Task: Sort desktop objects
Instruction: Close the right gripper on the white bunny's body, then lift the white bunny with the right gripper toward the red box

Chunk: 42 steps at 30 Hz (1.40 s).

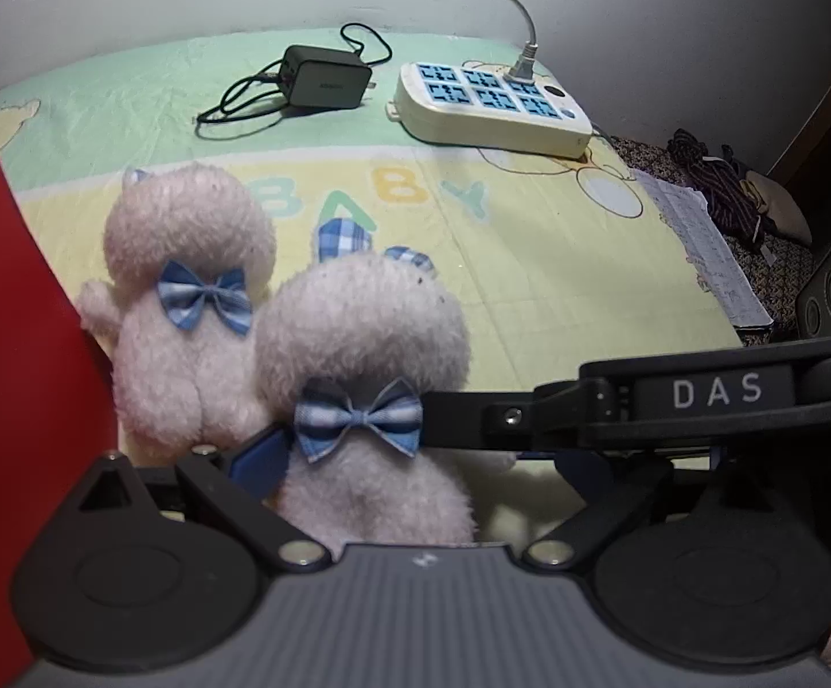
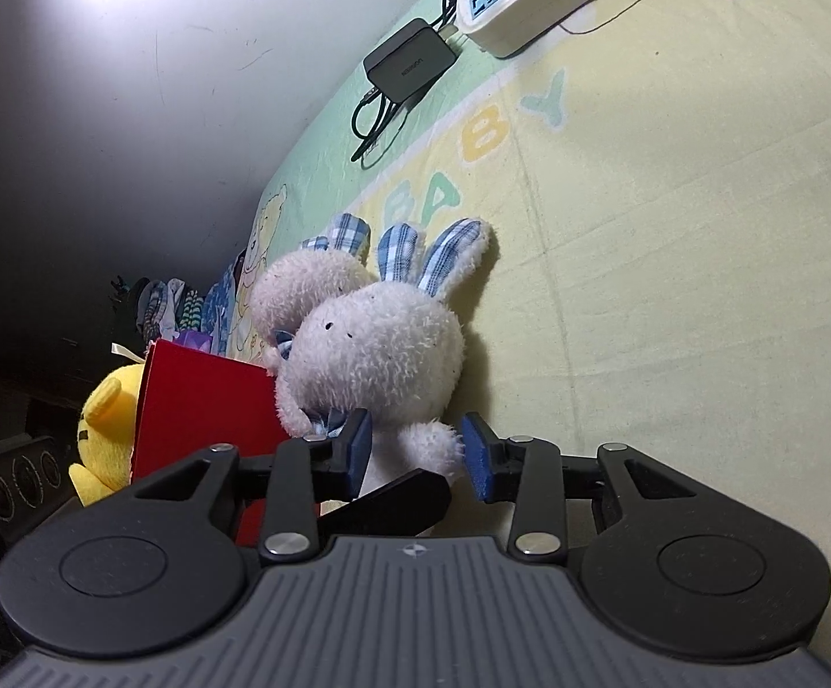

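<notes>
1. Right gripper [image 2: 415, 450]: black linkage arms with flat blue ribbed pads, jaws standing apart. The near pale-pink fuzzy plush rabbit [image 2: 378, 352] sits between them; its stubby arm lies in the gap, and whether the left pad touches the body cannot be told. No squeeze shows in the pile.
2. Left gripper [image 1: 415, 453]: only one blue pad [image 1: 257, 461] shows clearly, at the left flank of the same rabbit [image 1: 361, 338]. The other side is hidden behind the right gripper's black finger, lettered "DAS", which crosses the view. Whether it is apart or clamped cannot be told.
3. The near rabbit has nubbly, curly pile, a round head, checked blue-and-white fabric ears and a matching gingham bow tie [image 1: 358, 418] at the neck.
4. Second pink plush rabbit [image 1: 186, 298], same pile and bow, stands just beyond and left of the left gripper, touching the first.
5. Red smooth matte card box [image 1: 8, 401] rises at the far left of the left gripper, against the second rabbit.
6. Yellow plush toy [image 2: 105, 430], soft and rounded, sits behind the red box, left of the right gripper.
7. Ahead of both grippers, well apart: a black rectangular charger brick with coiled cable [image 1: 323, 80] and a cream plastic power strip with blue socket faces [image 1: 490, 100].
8. Everything rests on a crinkled pastel printed cloth [image 1: 530, 264] lettered "BABY".
</notes>
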Motion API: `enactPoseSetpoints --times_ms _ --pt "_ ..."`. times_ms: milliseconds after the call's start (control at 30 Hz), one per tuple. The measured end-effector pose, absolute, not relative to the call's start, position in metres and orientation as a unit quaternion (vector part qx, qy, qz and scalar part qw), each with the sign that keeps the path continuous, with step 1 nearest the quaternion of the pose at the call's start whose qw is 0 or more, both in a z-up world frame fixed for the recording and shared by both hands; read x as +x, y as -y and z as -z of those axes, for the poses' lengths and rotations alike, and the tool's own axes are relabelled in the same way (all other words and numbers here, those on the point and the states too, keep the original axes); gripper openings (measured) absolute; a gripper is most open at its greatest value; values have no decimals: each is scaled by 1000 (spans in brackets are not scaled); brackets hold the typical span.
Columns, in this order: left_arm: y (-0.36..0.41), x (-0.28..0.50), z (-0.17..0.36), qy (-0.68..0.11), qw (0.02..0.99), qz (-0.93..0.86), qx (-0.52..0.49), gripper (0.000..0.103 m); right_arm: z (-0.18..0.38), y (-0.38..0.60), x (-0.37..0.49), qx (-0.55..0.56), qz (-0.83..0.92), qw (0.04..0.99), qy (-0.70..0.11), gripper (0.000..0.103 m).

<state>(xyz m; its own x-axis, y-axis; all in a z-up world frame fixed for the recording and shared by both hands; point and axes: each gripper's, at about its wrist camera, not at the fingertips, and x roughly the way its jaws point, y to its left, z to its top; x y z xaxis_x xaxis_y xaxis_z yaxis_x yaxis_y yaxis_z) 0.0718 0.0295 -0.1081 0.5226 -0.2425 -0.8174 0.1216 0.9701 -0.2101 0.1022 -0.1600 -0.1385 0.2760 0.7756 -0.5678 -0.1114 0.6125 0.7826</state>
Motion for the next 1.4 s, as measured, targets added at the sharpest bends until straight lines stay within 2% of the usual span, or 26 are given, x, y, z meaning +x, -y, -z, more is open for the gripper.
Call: enactPoseSetpoints --times_ms 467,600,867,1000,1033,1200,1333,1400 --pt "-17 55 100 -466 869 155 -59 93 137 171 95 304 -305 735 -523 25" --pt "-6 46 99 -463 868 171 -55 93 135 182 86 295 -302 742 -521 16" --pt "-5 37 100 -475 852 202 -83 94 125 191 67 276 -299 754 -516 16" --pt "-12 38 103 -478 852 194 -92 91 126 194 63 264 -298 757 -518 17" --pt "-17 39 101 -476 852 194 -99 91 128 196 65 273 -291 757 -517 22" --pt "-41 45 92 -464 854 187 -143 90 129 203 72 310 -283 759 -497 33" --pt "-49 57 105 -481 850 156 -150 76 135 205 79 343 -287 748 -491 37" --pt "-42 58 107 -485 848 166 -136 76 140 201 82 353 -292 735 -500 39"
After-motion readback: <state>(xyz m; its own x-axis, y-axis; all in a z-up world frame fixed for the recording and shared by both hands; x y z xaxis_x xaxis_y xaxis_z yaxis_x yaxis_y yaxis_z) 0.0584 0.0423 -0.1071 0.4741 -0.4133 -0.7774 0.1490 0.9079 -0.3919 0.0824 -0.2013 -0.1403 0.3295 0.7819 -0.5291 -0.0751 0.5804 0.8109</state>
